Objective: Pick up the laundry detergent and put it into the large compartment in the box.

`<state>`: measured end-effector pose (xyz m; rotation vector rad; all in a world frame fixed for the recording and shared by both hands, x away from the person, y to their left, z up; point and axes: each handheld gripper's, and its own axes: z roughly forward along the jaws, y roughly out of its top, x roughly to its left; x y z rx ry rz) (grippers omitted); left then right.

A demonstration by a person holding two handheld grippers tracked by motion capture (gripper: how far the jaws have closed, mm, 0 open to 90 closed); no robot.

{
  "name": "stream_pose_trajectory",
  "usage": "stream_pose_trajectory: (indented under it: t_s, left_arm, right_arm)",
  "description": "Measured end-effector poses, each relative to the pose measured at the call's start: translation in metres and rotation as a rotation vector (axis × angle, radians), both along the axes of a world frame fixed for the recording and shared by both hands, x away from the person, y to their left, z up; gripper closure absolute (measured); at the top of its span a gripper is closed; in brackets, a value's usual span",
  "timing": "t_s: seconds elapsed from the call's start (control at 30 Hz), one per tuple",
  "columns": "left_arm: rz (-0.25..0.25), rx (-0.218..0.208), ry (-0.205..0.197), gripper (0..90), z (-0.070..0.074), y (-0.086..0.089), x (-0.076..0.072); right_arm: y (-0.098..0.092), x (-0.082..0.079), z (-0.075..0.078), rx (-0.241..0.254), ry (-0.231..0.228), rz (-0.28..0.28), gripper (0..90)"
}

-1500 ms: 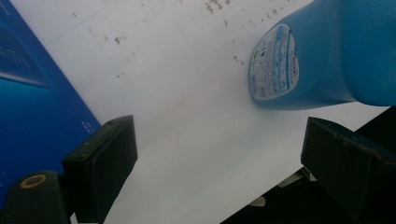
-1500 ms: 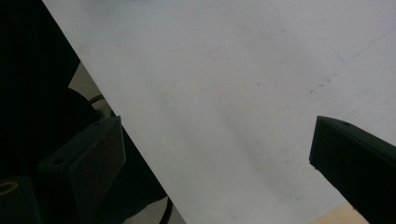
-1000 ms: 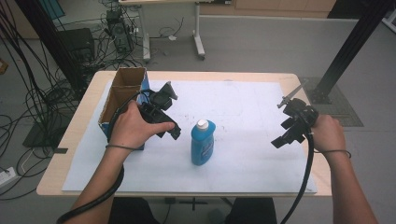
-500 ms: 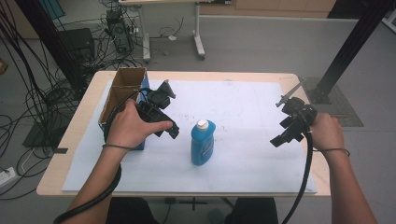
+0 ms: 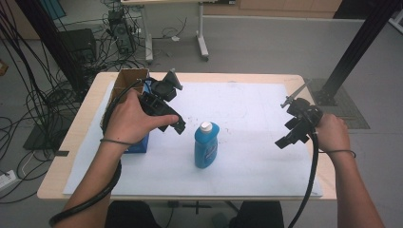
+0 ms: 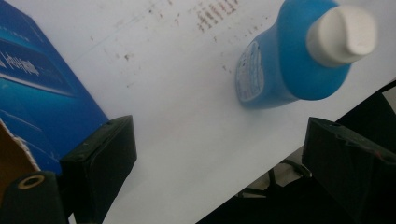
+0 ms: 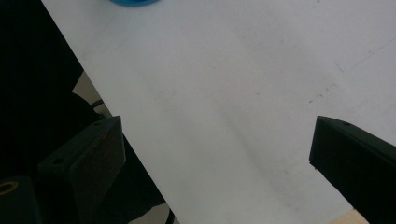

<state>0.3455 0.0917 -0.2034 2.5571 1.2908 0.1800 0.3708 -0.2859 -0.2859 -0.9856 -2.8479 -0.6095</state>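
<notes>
Two sets of tongs up over the counter (image 5: 266, 185), one per hand, both spread wide and gripping nothing.

Left tongs (image 5: 167, 110): held in the left hand (image 5: 130, 118) above the left part of the white sheet (image 5: 252, 109), just beside the blue box (image 5: 139, 144). Jaws well apart in the left gripper view, only white sheet between them, no contact with anything. Blue bottle (image 6: 289, 56) up ahead of the jaws, toward the upper right of that view, apart from both. Blue box (image 6: 42, 102) right behind the left-hand jaw there; touching or not, hard to tell.

Right tongs (image 5: 293, 127): held in the right hand (image 5: 331, 133) over the right side of the sheet, well apart from the bottle. Jaws wide apart in the right gripper view too, bare white sheet (image 7: 243, 93) between them, with just a sliver of the blue bottle (image 7: 133, 2) at the top edge.

Containers: blue bottle (image 5: 206, 145) standing upright near the middle of the sheet, white cap (image 5: 205, 126) on top, label facing the near edge. Contents not visible through the plastic. Cardboard box (image 5: 124, 81) sitting at the far left corner of the counter, flaps up, top open; inside mostly hidden by the hand and tongs, so can't say what's in it. Blue box next to it on the near side, partly under the left hand.
</notes>
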Motion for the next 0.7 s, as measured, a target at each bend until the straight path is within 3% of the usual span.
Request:
stream_pose_trajectory:
  t_s: [0.3,0.7]
  left_arm:
    - [-0.040,0.007,-0.041,9.9,0.033,-0.017,-0.005]
    - [-0.077,-0.011,-0.046,9.7,0.050,-0.027,-0.008]
  right_arm:
    - [-0.003,0.000,0.001,0.002,-0.002,-0.002,3.3]
    - [-0.004,-0.001,0.002,0.000,-0.009,-0.003,3.3]
